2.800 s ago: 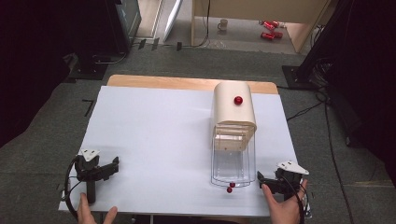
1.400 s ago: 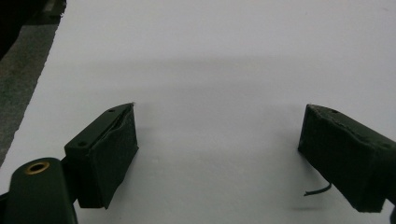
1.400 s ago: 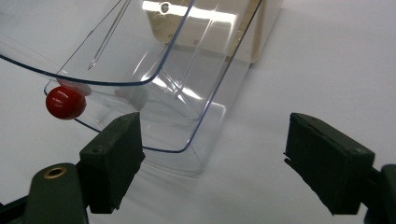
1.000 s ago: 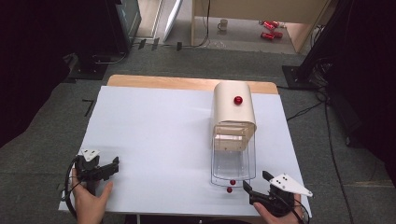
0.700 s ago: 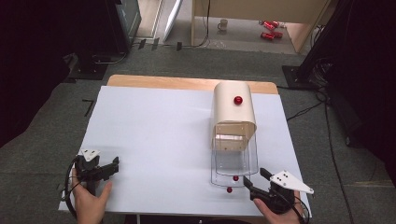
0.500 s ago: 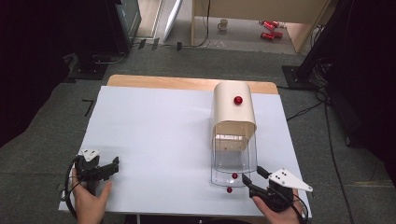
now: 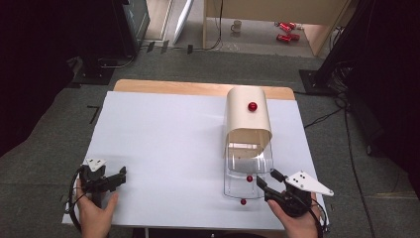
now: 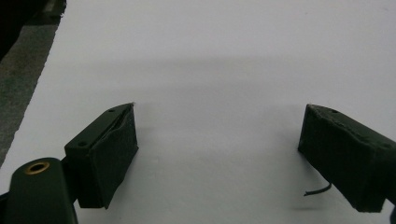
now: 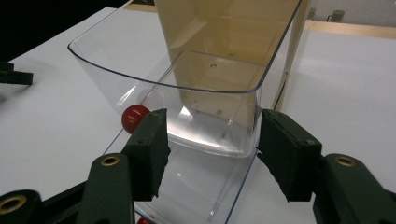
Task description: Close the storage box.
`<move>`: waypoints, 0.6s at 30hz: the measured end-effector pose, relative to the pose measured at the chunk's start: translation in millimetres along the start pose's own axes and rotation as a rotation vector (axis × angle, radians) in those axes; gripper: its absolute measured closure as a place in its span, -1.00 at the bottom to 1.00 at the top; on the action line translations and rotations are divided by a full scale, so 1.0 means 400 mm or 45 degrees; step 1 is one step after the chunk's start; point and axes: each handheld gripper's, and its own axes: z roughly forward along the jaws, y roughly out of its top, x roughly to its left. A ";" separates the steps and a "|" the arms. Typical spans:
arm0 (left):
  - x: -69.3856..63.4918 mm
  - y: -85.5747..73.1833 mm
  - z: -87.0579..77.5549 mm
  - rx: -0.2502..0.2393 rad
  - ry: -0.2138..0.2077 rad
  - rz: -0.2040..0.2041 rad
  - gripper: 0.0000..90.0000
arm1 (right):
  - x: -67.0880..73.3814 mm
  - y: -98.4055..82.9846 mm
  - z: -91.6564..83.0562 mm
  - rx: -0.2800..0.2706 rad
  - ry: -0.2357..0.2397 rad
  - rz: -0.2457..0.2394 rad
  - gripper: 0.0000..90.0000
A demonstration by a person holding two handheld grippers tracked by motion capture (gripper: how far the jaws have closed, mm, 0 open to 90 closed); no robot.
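A beige hood (image 7: 247, 116) with a red knob (image 7: 252, 106) on top stands right of the table's middle. A clear drawer (image 7: 237, 191) sticks out of its near end, with a red knob (image 7: 249, 178) on its front. My right gripper (image 7: 266, 178) is at the drawer's near right corner. In the right gripper view its jaws have just been closing, and the right gripper (image 9: 212, 154) is now shut on the clear drawer (image 9: 210, 116) beside the red knob (image 9: 134, 116); the drawer's front is raised. A small red spot (image 7: 243, 202) shows on the table below. My left gripper (image 7: 120, 176) rests open at the front left, the left gripper (image 8: 217, 149) empty.
The white table top (image 7: 168, 139) has a wooden strip (image 7: 198, 88) along its far edge. Both hands sit close to the near edge. Beyond the table are carpet, cables, dark stands and a pale cabinet (image 7: 277, 10).
My right gripper moved in to the drawer's corner, its jaws narrowed, and it rose a little. The drawer's red knob has climbed in the high view. The left hand stayed put.
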 end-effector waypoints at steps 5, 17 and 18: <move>0.000 0.000 0.000 0.000 0.000 0.000 -0.74 | -0.005 0.025 0.009 -0.003 -0.011 0.003 0.02; 0.000 0.000 0.000 0.001 0.000 0.000 -0.74 | -0.021 0.056 0.042 -0.001 -0.045 0.018 0.04; 0.000 0.000 0.000 0.000 0.000 0.001 -0.74 | -0.021 0.056 0.042 -0.001 -0.045 0.018 0.04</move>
